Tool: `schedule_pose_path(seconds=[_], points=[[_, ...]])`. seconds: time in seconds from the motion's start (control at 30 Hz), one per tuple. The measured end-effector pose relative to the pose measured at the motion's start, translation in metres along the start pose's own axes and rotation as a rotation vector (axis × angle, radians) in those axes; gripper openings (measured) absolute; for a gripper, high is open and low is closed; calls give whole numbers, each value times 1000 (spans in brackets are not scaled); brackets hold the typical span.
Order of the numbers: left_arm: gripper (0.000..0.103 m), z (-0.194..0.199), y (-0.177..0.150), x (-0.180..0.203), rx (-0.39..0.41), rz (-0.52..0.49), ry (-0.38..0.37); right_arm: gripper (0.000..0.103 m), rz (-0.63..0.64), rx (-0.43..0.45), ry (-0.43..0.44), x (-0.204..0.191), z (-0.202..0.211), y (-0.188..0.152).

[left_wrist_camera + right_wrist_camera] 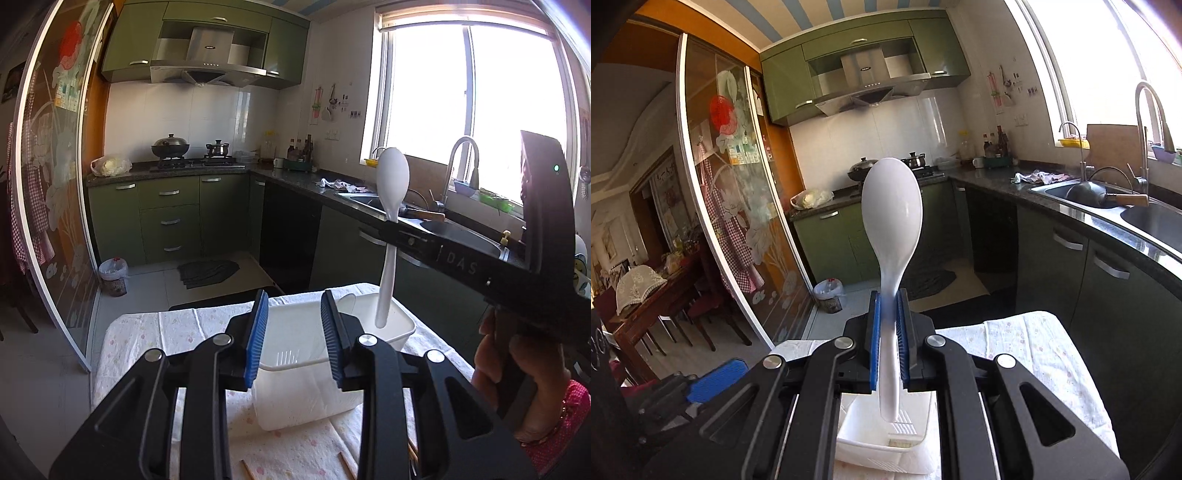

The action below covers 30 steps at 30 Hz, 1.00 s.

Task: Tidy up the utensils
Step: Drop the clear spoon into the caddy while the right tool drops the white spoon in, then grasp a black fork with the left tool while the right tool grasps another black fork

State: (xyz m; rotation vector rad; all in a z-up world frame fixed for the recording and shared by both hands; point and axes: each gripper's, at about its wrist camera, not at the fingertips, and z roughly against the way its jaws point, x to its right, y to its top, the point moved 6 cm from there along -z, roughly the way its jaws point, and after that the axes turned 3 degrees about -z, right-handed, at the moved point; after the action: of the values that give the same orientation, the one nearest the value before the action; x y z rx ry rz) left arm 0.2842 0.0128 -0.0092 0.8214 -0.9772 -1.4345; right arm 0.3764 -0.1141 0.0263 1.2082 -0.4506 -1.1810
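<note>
My right gripper (888,332) is shut on the handle of a white plastic spoon (891,221) and holds it upright, bowl up. In the left wrist view the spoon (392,181) hangs with its handle tip just above the far right part of a white plastic utensil basket (402,325). The basket (849,435) shows below the spoon in the right wrist view. My left gripper (293,332) is open and empty, its blue pads either side of the basket's near left end.
The basket stands on a paper towel roll (306,402) on a table with a floral cloth (147,332). Wooden chopsticks (245,469) lie on the cloth near me. The kitchen counter with a sink (458,229) runs along the right.
</note>
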Motion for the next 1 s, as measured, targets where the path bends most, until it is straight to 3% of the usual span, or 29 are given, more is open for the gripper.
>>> schedule_pose_path(seconds=[0.2, 0.3, 0.47, 0.6, 0.7, 0.83, 1.0], points=[[31, 4, -4, 2, -23, 7, -6, 10, 25, -33, -4, 6, -11, -35], [34, 6, -7, 7, -37, -3, -10, 20, 42, -34, -8, 6, -6, -47], [39, 11, -18, 13, -86, -4, -22, 21, 37, -34, -1, 9, 16, -51], [51, 19, -38, 18, -164, 8, -33, 21, 27, -68, 6, 14, 50, -57], [57, 23, -67, 24, -286, 16, -41, 28, 43, -138, -10, 18, 76, -70], [56, 19, -122, 30, -571, 56, -63, 28, 47, -300, -23, 30, 98, -99], [35, 29, -187, 41, -899, 167, -126, 28, 40, -534, -16, 41, 111, -143]])
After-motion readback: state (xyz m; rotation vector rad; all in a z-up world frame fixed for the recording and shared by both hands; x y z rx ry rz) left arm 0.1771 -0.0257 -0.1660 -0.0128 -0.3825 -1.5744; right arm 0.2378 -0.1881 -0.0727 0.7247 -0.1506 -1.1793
